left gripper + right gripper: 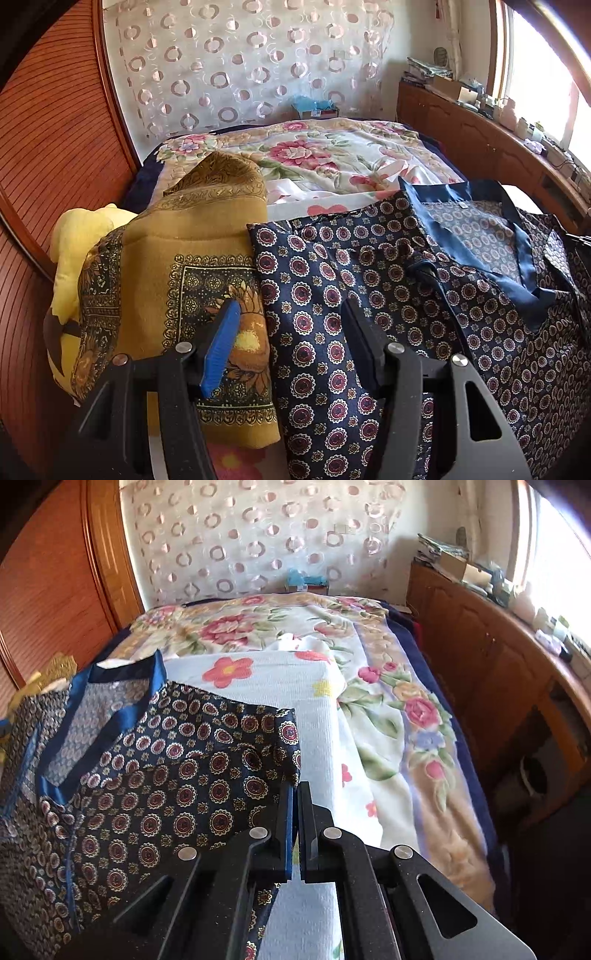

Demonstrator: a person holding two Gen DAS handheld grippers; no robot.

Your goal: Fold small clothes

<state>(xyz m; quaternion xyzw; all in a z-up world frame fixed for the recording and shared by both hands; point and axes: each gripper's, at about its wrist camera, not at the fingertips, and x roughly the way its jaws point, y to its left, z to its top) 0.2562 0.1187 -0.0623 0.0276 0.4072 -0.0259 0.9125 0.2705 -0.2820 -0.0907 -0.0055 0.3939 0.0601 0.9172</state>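
A navy garment [332, 295] with round red-and-white medallions and a blue satin collar lies spread on the bed. My left gripper [291, 325] hovers open over its left edge, the blue-padded finger [221, 347] above a mustard cloth and the other finger above the navy fabric. In the right wrist view the same garment [166, 775] fills the lower left. My right gripper [295, 790] is shut on its right edge, and the fabric runs into the jaws and comes out below them.
A mustard printed cloth [177, 258] and a yellow plush toy [74, 236] lie left of the garment. Under it are a pale flowered towel [317, 720] and a floral bed cover [388, 709]. A wooden cabinet [480, 646] with clutter lines the right side.
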